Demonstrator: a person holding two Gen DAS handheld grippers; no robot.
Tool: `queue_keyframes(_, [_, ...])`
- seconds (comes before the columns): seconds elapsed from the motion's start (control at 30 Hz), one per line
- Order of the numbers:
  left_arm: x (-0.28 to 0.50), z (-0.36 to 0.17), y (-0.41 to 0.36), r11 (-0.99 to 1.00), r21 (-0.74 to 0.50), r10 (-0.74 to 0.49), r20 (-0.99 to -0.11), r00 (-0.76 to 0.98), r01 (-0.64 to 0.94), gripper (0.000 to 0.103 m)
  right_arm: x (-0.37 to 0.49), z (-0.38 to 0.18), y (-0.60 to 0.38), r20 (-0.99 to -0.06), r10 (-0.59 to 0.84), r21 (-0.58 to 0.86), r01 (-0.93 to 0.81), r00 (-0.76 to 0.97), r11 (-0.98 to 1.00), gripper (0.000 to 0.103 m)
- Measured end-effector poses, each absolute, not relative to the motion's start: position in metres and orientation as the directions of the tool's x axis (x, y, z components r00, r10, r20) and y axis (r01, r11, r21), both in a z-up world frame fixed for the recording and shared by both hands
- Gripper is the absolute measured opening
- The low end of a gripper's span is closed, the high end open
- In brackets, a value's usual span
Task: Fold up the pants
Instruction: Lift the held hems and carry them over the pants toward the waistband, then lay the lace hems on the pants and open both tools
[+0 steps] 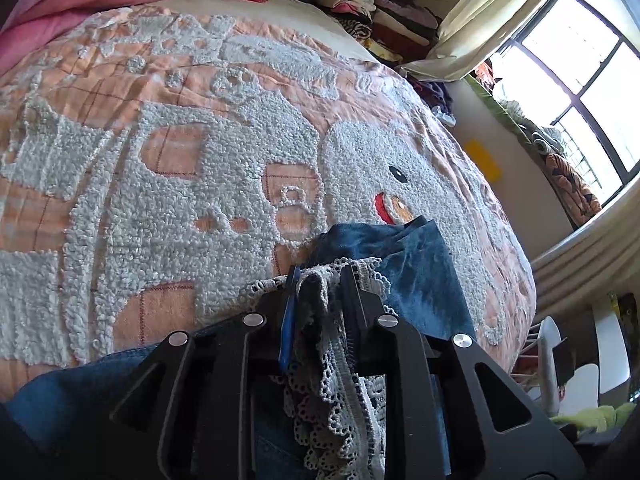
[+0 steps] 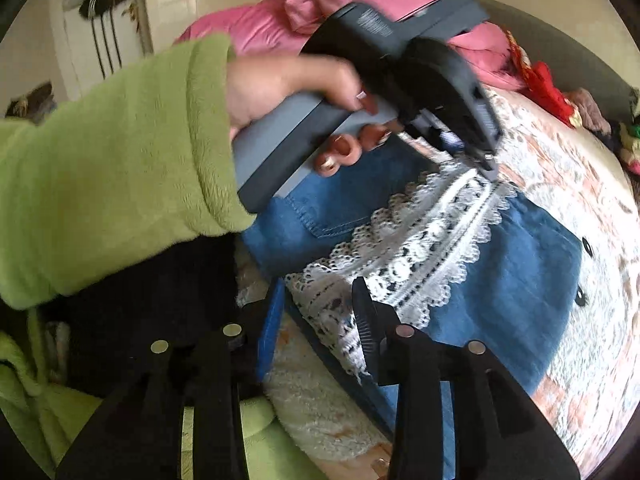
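One view only: green sleeve (image 2: pixel 108 168).

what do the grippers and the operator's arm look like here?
Both grippers are black linkage frames with silver pivot pins; left gripper, right gripper. Each has one blue pad and one ribbed black pad. The left gripper has a grey handle. Fluffy lime-green sleeve.

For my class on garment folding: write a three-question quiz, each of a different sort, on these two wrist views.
1. True or false: the left gripper is shut on the lace trim.
2. The pants are: A) black B) blue denim C) red.
3. Fill in: the right gripper has its jaws ____, lace between them.

Key: 1 true; 2 B; 3 apart.
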State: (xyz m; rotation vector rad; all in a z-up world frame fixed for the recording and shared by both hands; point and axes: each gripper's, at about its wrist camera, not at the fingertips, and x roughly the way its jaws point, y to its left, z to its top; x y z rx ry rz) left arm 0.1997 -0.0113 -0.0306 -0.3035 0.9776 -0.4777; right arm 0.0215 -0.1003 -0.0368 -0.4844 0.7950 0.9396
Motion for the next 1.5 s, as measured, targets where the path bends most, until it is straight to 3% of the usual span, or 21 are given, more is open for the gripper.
queue_keyframes(0.3, [0.197,-0.03,-0.013,0.86,-0.441,-0.511,-0.721,0.469,0.258,0.008,0.02,-0.055,-0.081,-0.8,0.465,-0.104,-0.851,0.379,0.515,0.032])
queue_keyframes(0.4, [0.193,-0.024,-0.013,0.826,-0.49,-0.563,-0.69,0.455,0.28,0.005,0.038,-0.051,-0.088,-0.796,0.514,0.001,-0.847,0.321,0.531,0.015])
queue_keyframes(0.47, [0.188,-0.017,-0.011,0.808,-0.507,-0.588,-0.665,0.46,0.299,0.005,0.047,-0.043,-0.103,-0.782,0.562,0.106,-0.831,0.269,0.546,0.014])
queue_keyframes(0.6, [0.189,-0.017,-0.008,0.826,-0.489,-0.562,-0.683,0.466,0.28,0.005,0.047,-0.036,-0.115,-0.747,0.62,0.177,-0.829,0.238,0.531,0.014])
queue_keyframes(0.8, [0.193,-0.027,-0.009,0.865,-0.435,-0.501,-0.733,0.46,0.248,0.006,0.035,-0.057,-0.098,-0.767,0.596,0.15,-0.838,0.237,0.525,0.025])
queue_keyframes(1.1, [0.191,-0.021,0.001,0.875,-0.431,-0.481,-0.715,0.507,0.222,0.013,0.031,-0.018,-0.131,-0.714,0.614,0.112,-0.81,0.338,0.576,0.043])
queue_keyframes(1.3, [0.181,-0.004,0.005,0.895,-0.387,-0.439,-0.684,0.582,0.22,0.026,0.054,-0.014,-0.179,-0.714,0.554,0.101,-0.719,0.429,0.688,0.043])
queue_keyframes(1.5, [0.147,0.014,-0.006,0.9,-0.323,-0.436,-0.644,0.629,0.293,0.026,0.056,-0.023,-0.199,-0.728,0.515,0.102,-0.672,0.452,0.734,0.043])
